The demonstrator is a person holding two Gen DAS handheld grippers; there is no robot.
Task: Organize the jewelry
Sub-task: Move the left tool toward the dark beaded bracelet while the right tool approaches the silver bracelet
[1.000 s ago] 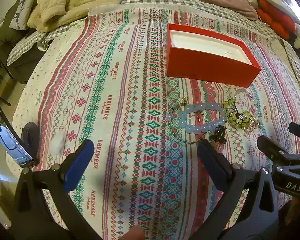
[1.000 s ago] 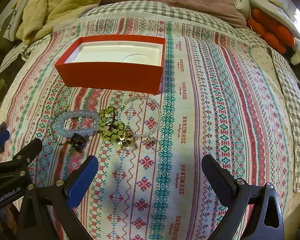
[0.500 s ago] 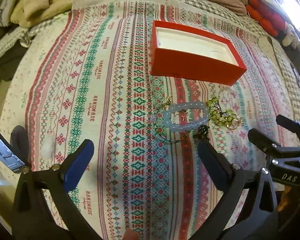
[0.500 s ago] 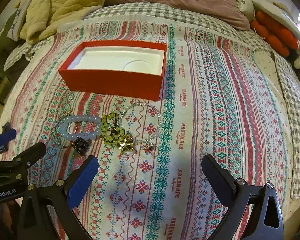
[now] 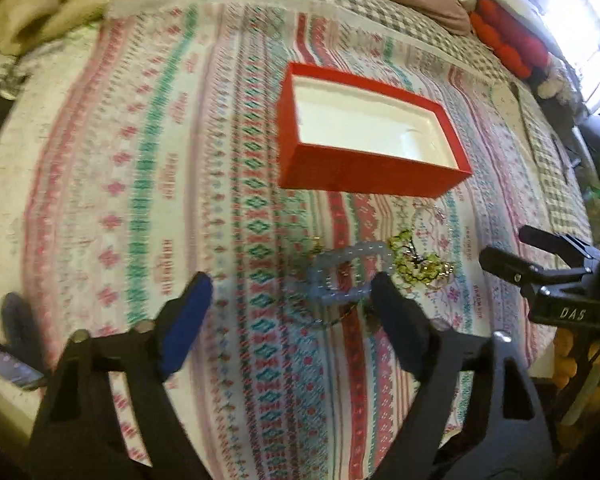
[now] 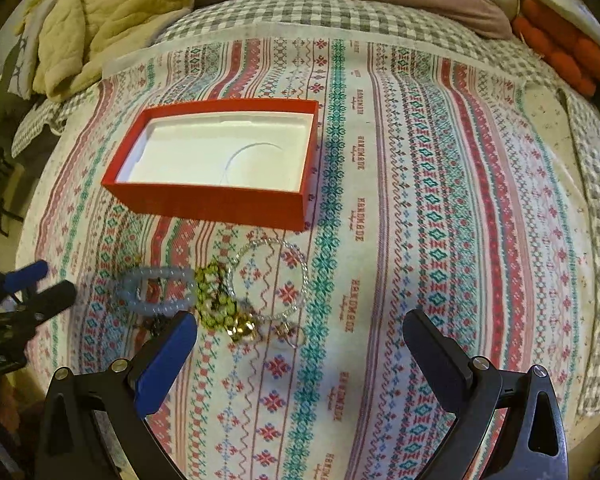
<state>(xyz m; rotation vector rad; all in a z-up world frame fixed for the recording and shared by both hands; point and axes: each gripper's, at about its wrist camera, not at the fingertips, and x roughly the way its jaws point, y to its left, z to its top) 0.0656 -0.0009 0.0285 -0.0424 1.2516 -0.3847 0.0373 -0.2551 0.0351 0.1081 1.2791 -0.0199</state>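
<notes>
patterned bedspread [image 6: 420,200] fills both views; the left gripper [image 5: 292,304], jaws just narrowing but apart with nothing between them, hovers beside the pale blue bracelet [image 5: 348,276] off its right finger. right gripper [image 6: 300,340] gapes wide, the jewelry heap [image 6: 228,300] near its left finger. beyond sits the open red box [image 6: 220,168]; the left view is blurred, small pieces indistinct.

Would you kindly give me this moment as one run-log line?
left gripper: open, jaws closing, empty | right gripper: open, empty | red box: empty | pale blue bracelet, green beads: on bedspread
</notes>
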